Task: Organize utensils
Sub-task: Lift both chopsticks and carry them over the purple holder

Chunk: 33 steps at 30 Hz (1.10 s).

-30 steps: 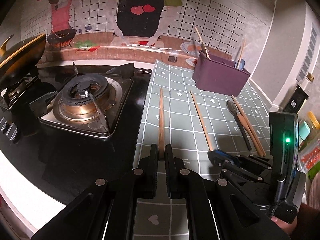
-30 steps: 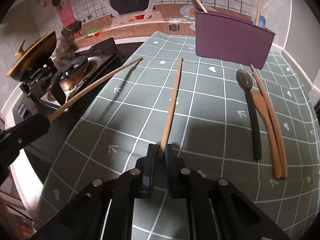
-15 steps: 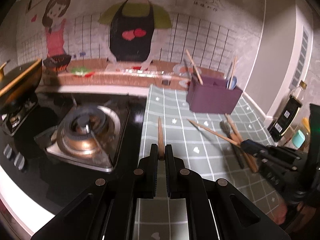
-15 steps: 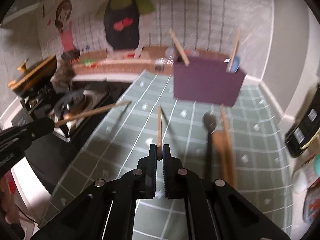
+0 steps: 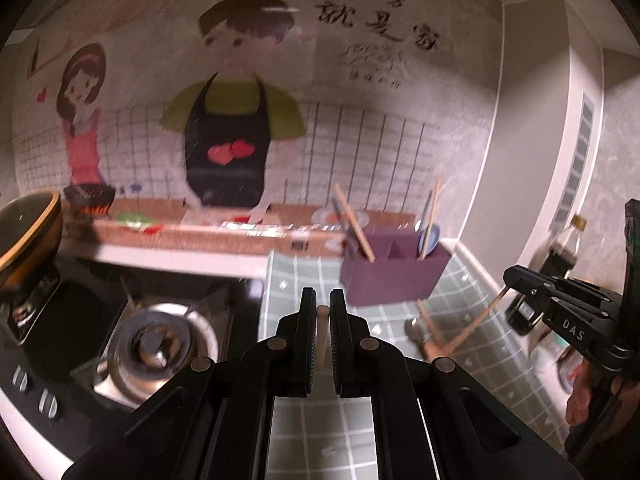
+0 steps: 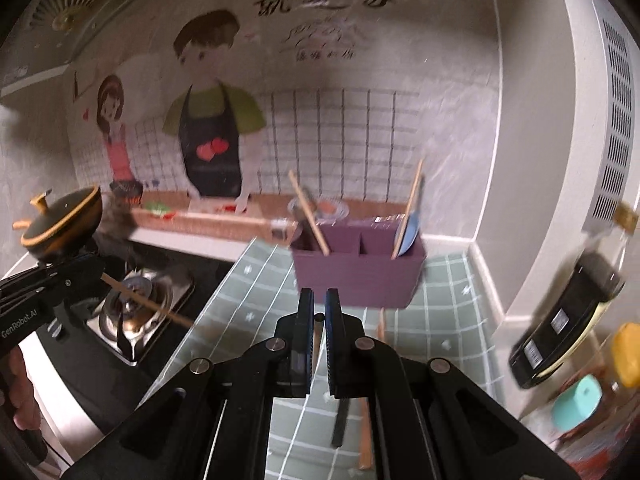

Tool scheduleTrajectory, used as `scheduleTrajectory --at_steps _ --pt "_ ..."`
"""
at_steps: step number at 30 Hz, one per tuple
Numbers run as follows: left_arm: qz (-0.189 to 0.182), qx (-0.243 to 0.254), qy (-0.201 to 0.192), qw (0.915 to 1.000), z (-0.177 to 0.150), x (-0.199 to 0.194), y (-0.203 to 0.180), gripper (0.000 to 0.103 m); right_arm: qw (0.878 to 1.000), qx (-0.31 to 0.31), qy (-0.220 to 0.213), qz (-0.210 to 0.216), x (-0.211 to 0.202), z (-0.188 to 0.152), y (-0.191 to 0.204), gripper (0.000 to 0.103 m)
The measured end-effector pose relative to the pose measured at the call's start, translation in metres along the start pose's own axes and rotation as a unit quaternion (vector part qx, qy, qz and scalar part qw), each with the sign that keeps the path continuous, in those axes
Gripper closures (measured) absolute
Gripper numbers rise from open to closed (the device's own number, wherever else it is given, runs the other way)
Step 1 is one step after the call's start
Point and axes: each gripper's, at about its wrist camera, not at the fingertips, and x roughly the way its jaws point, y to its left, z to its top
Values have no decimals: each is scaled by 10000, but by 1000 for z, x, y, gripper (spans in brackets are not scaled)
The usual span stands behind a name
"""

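My left gripper [image 5: 321,308] is shut on a wooden chopstick [image 5: 321,332] and holds it raised, end-on to the camera. My right gripper [image 6: 319,304] is shut on a second wooden chopstick [image 6: 317,340], also raised. Each gripper shows in the other's view: the right one [image 5: 505,282] with its chopstick [image 5: 474,326], the left one [image 6: 98,270] with its chopstick [image 6: 148,302]. The purple utensil holder [image 6: 356,276] stands ahead on the green checked mat [image 6: 256,292]; it holds a chopstick [image 6: 308,212] and a blue spoon [image 6: 410,230]. It also shows in the left wrist view [image 5: 394,276].
A black spoon [image 6: 340,420] and wooden utensils [image 6: 364,436] lie on the mat below my right gripper. A gas stove [image 5: 160,340] and a dark pot [image 5: 28,232] are at the left. Bottles [image 6: 568,320] and jars [image 6: 576,404] stand at the right by the wall.
Both grippers have lifted their chopsticks off the mat and tilted up. The views now look level at the wall and the holder. The chopsticks now point toward the cameras' line.
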Motion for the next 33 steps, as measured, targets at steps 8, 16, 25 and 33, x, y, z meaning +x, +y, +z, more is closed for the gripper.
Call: scheduleTrajectory --at_steps 8,16,25,33 --pt "-711 -1 -92 9974 86 -6 -24 96 9998 -111 -190 6 -29 76 -27 98" --pt "-955 119 -752 9925 188 -4 -54 96 9956 -365 -818 -278 -63 184 -47 98" --pt "-829 -45 -947 9920 231 68 -64 96 9931 -428 -936 -555 -21 235 -61 98" --pt "-632 62 -499 9967 206 143 -65 96 9978 -268 -410 -452 61 211 -83 98"
